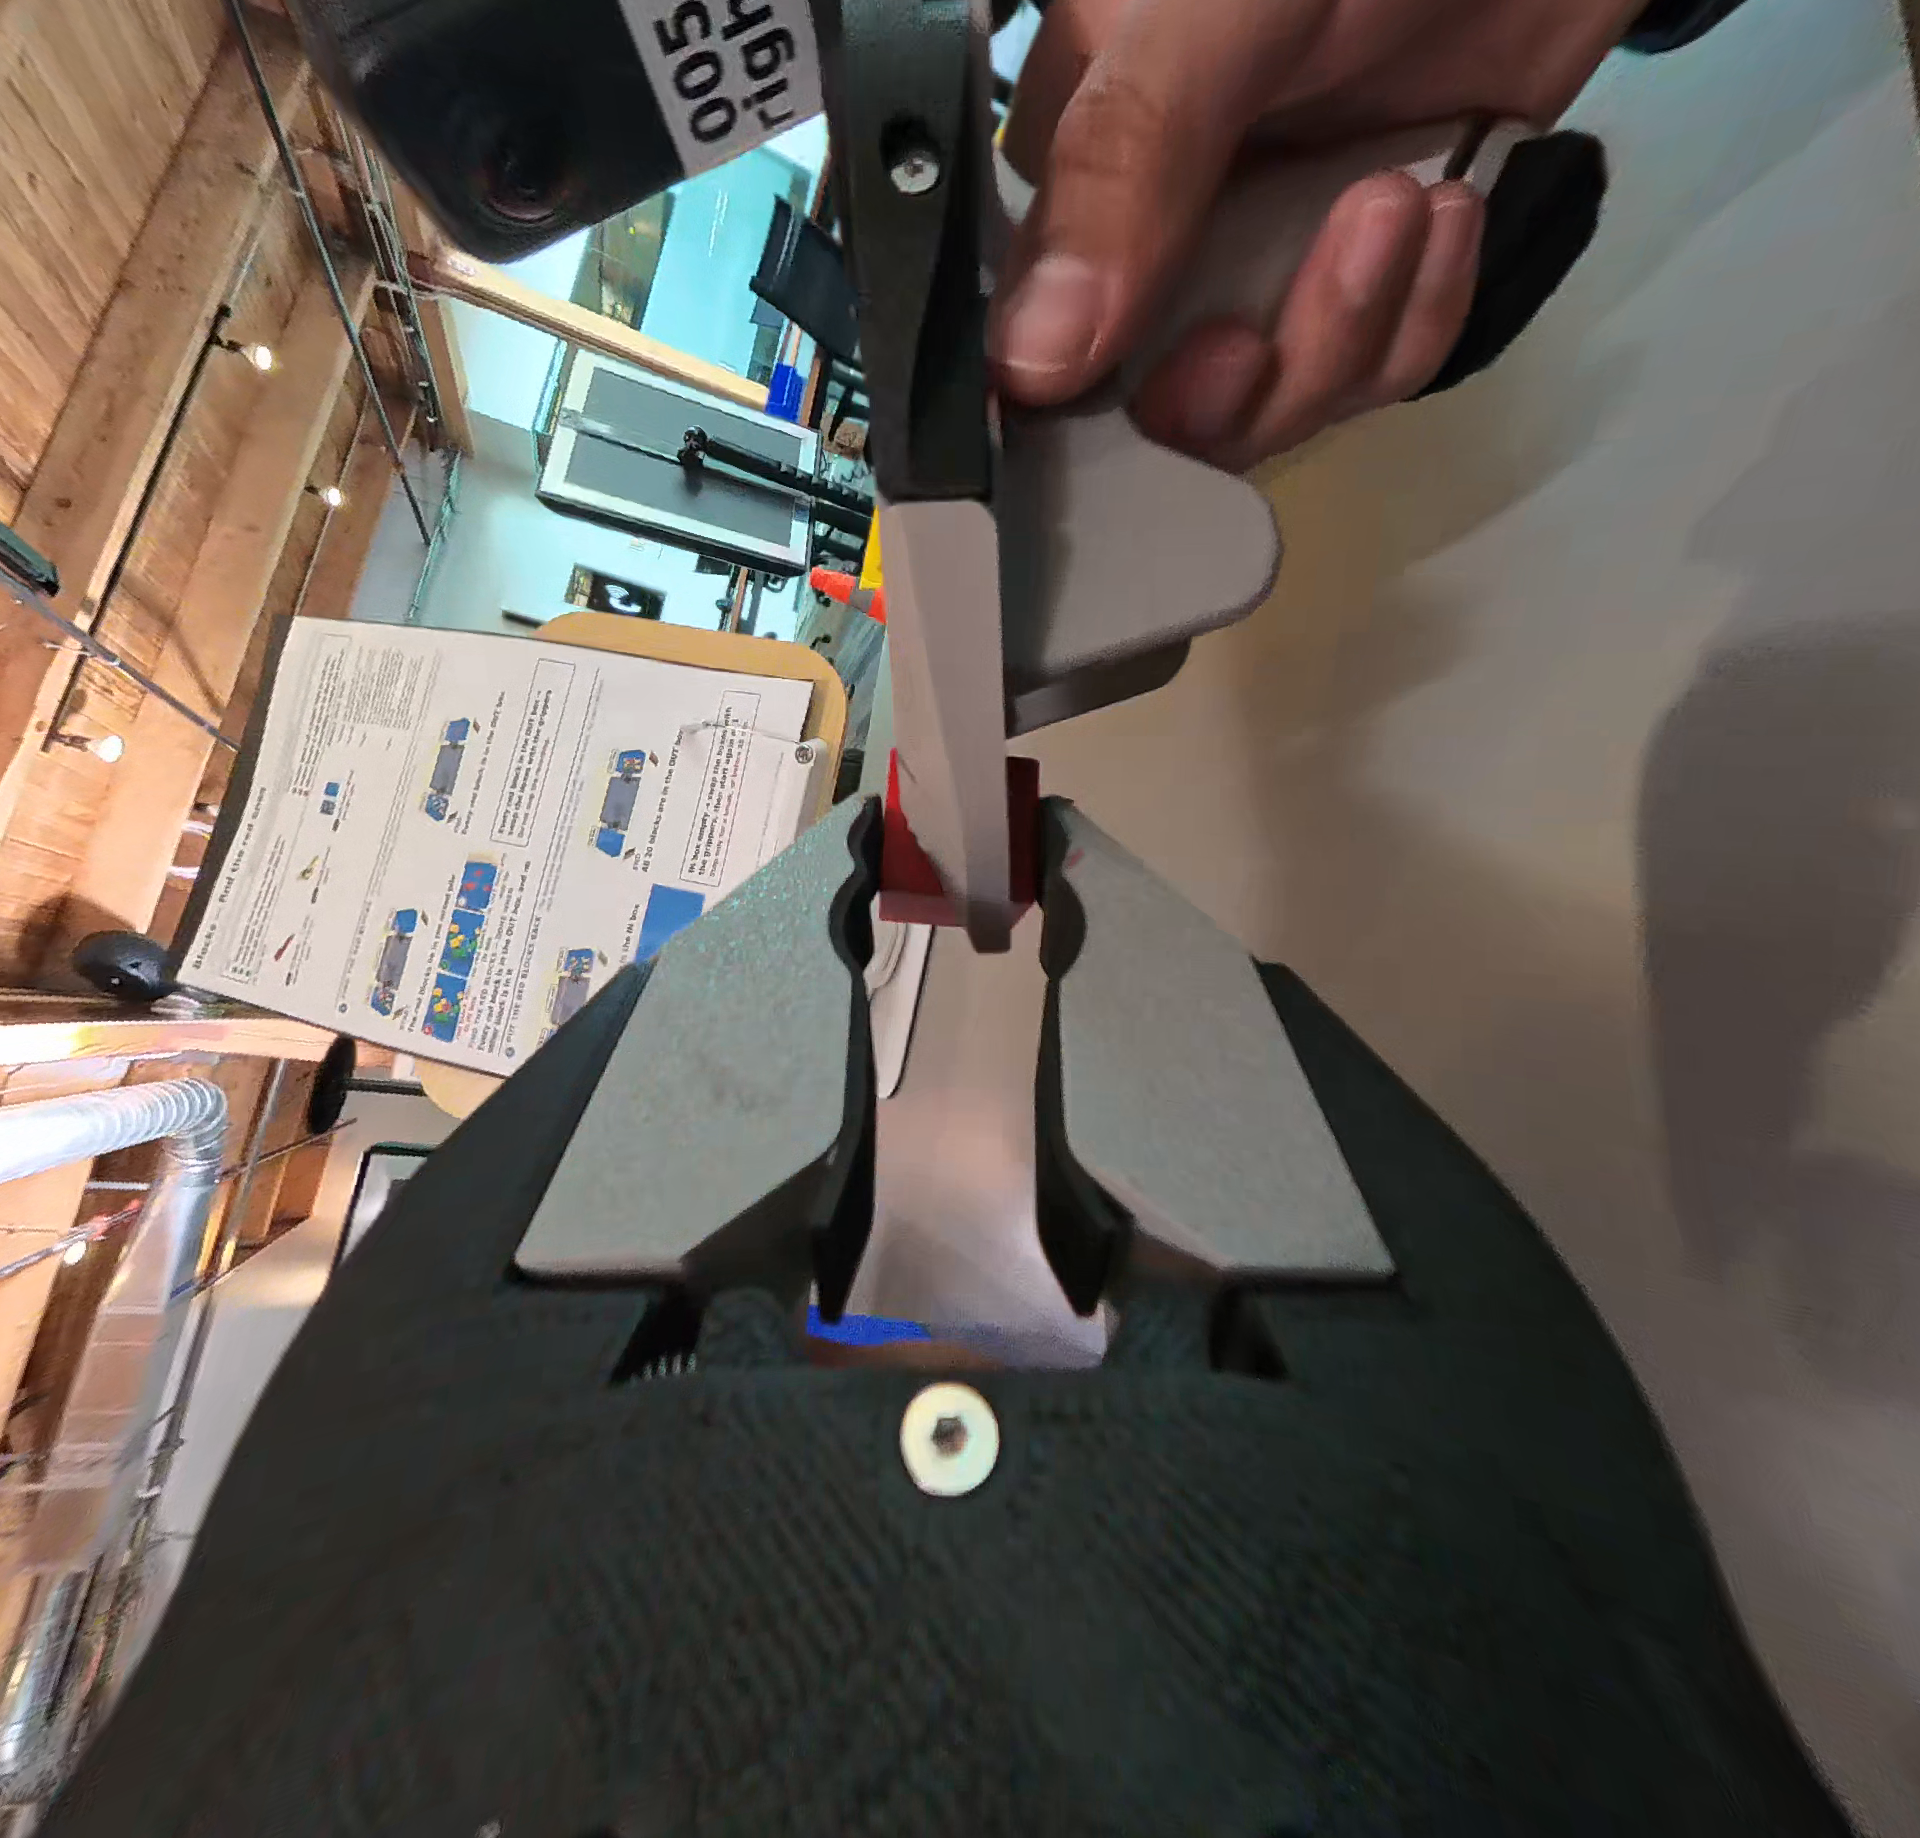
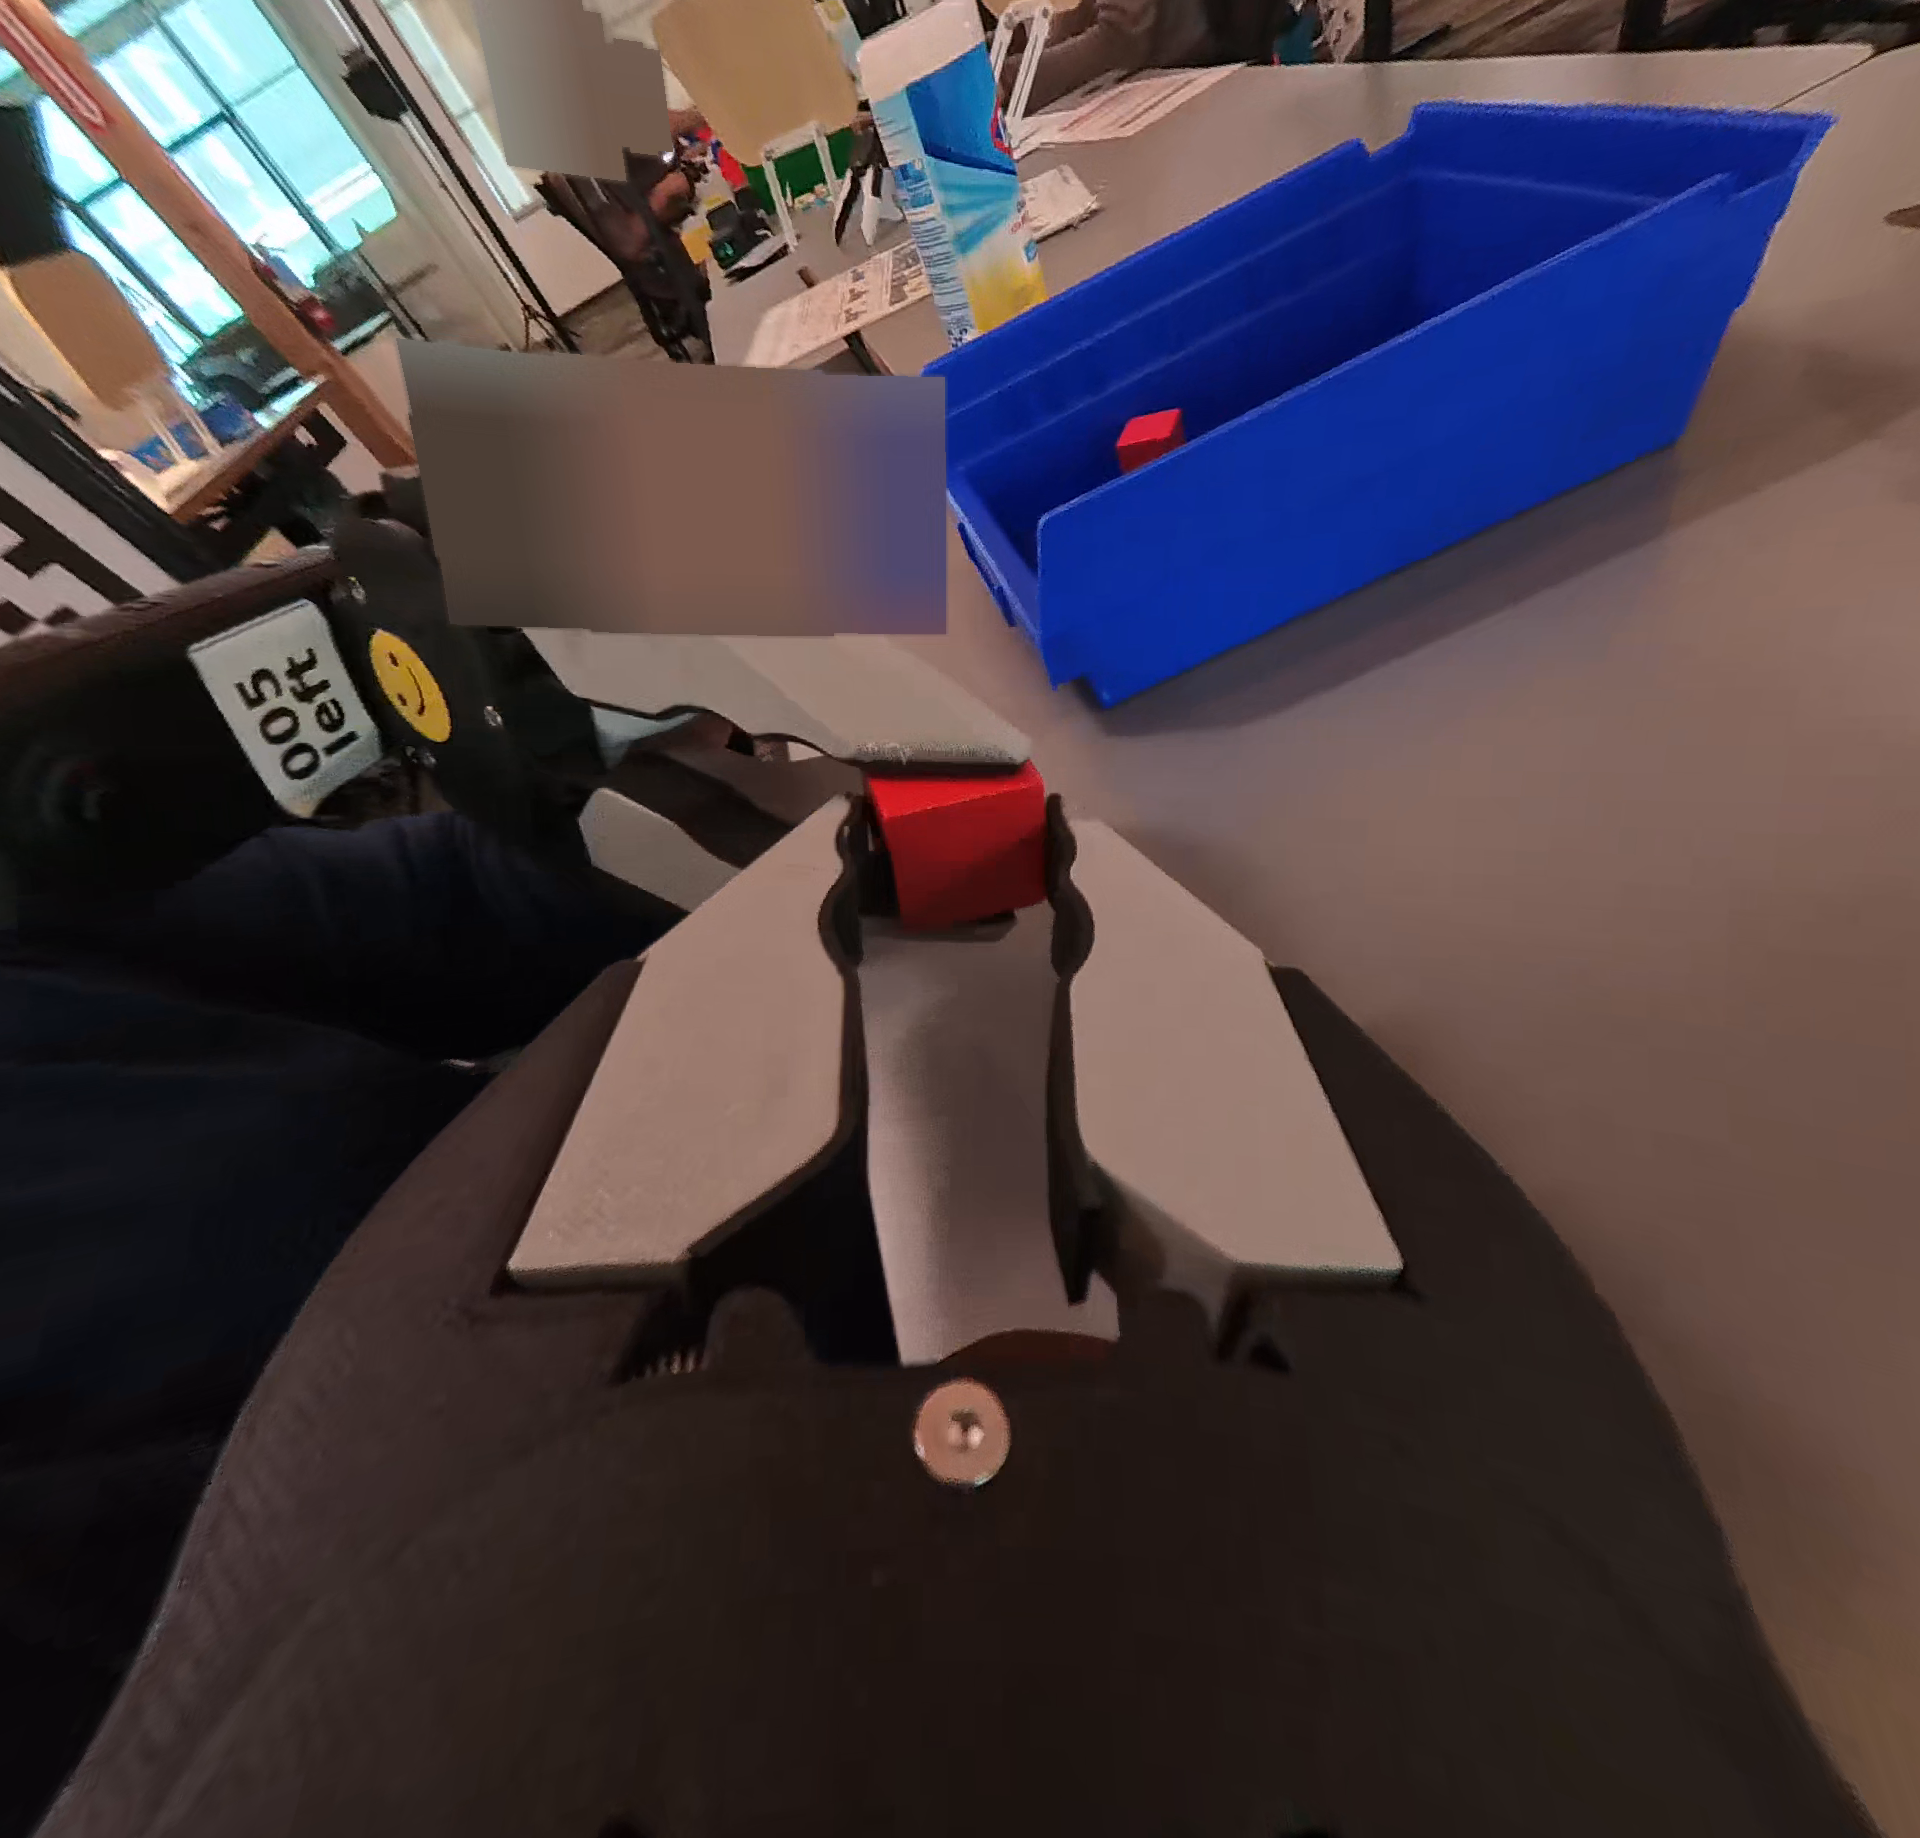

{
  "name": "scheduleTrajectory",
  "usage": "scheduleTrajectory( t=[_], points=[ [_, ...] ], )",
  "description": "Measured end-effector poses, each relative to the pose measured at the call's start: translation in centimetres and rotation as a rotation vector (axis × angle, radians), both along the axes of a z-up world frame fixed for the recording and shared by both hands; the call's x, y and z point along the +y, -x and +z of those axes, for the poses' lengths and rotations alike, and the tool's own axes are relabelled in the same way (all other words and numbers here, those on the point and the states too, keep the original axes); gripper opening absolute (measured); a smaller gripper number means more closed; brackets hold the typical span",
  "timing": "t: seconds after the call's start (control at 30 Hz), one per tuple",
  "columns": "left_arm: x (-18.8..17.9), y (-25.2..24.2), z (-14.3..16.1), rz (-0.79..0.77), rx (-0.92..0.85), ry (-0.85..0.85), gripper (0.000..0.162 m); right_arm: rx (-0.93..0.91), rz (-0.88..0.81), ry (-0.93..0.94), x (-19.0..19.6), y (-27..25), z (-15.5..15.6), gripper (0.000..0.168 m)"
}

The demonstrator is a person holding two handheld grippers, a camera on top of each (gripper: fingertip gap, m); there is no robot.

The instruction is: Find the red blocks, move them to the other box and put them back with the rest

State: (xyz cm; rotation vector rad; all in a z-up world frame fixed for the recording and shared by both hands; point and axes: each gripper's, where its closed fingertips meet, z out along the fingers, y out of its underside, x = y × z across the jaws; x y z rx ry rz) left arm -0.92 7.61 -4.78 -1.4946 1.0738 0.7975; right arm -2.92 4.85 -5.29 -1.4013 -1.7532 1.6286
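The left wrist view is rolled sideways and looks close along its own fingers at the red block (image 1: 1023, 832), the table (image 1: 1507, 749) at its right. The right wrist view sits upright, low over the table (image 2: 1455, 853), facing the blue bin (image 2: 1351, 500) toward the far edge. Both share the block (image 2: 961, 843).

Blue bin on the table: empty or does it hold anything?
Not empty: one red block sits inside the blue bin; nothing else shows in it.

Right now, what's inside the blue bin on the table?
One red block sits in the blue bin, near its low front end. The rest of the visible floor looks bare; the near wall hides the strip of floor behind it, so more could lie there.
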Motion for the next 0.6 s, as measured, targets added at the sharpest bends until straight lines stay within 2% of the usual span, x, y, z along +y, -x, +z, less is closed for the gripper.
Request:
scheduleTrajectory(
  t=[0.13,0.2,0.3,0.4,0.5,0.6],
  points=[
    [-0.3,-0.1,-0.2,0.026,-0.032,0.044,0.027,0.032,0.027,-0.044,-0.3,0.1,-0.1,0.030],
    [-0.4,-0.7,0.4,-0.014,-0.099,0.018,0.027,0.048,0.052,-0.038,-0.6,-0.2,0.3,0.026],
    [-0.6,-1.5,1.5,-0.113,-0.314,-0.007,0.028,0.066,0.009,-0.080,0.2,-0.2,0.7,0.026],
    [-0.1,-0.6,2.0,-0.124,-0.496,0.005,0.033,0.078,-0.056,-0.122,2.1,-0.8,1.5,0.026],
    [0.5,1.6,1.7,-0.045,-0.547,0.008,0.034,0.104,-0.239,-0.224,7.5,-1.9,2.9,0.026],
    [1.1,3.8,0.5,0.076,-0.588,0.058,0.034,0.038,-0.603,-0.426,18.1,-4.9,2.9,0.026]
  ],
)
